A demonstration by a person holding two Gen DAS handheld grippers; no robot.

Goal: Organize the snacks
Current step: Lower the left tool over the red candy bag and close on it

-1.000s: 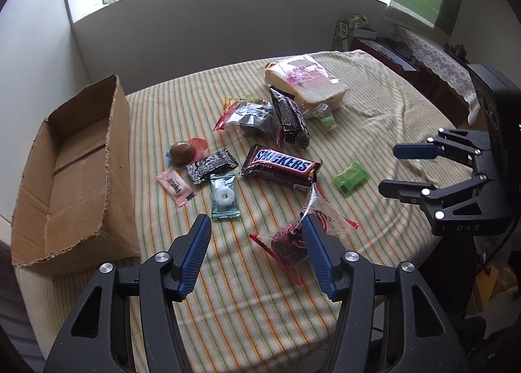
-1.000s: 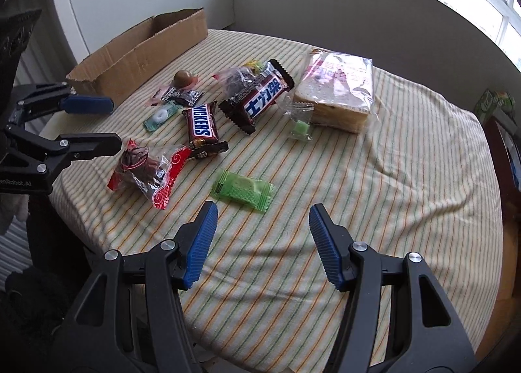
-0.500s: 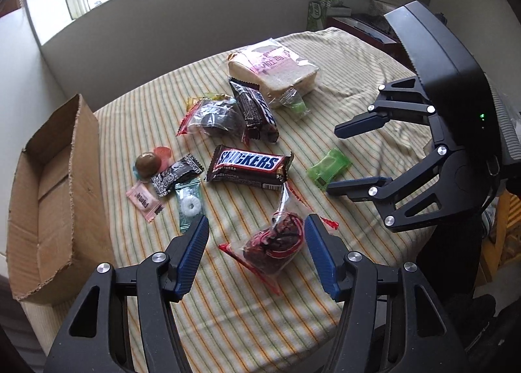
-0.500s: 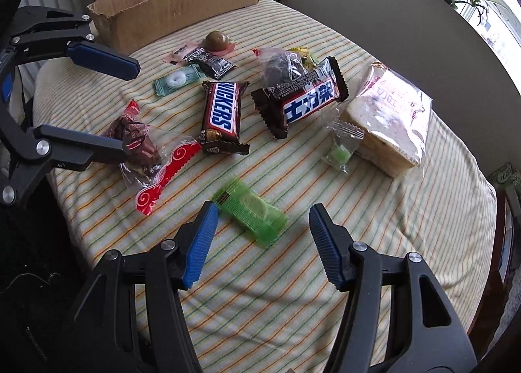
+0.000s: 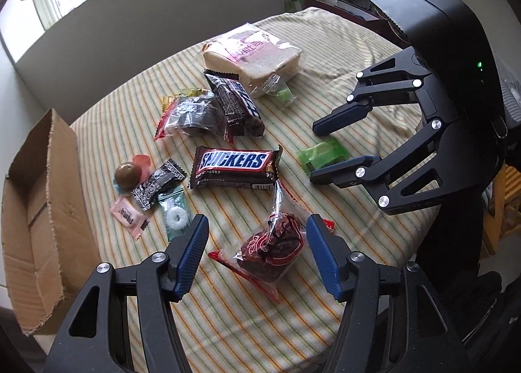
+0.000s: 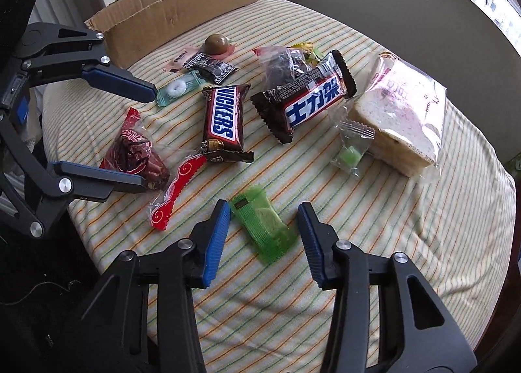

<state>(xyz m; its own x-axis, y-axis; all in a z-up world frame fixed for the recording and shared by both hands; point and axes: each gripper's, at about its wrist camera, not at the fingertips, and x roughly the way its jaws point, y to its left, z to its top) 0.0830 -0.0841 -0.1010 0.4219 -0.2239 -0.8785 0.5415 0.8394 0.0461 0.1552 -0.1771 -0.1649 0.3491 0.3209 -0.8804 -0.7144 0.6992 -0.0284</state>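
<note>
Squarely between right claw (image 6: 263,226) pads: green packet (image 6: 263,228).

We see the snacks scattered on the striped cloth: a red-wrapped dark cake (image 5: 273,242) lying nearest us, a flat green packet (image 6: 263,226) beside it, a brown Snickers bar (image 5: 236,167) in the middle, a second dark bar (image 6: 302,102) leaning on a clear bag of dark sweets (image 5: 192,115), and bagged sliced bread (image 5: 252,53) farthest. The cardboard box (image 5: 35,216) sits open at the table's edge.
</note>
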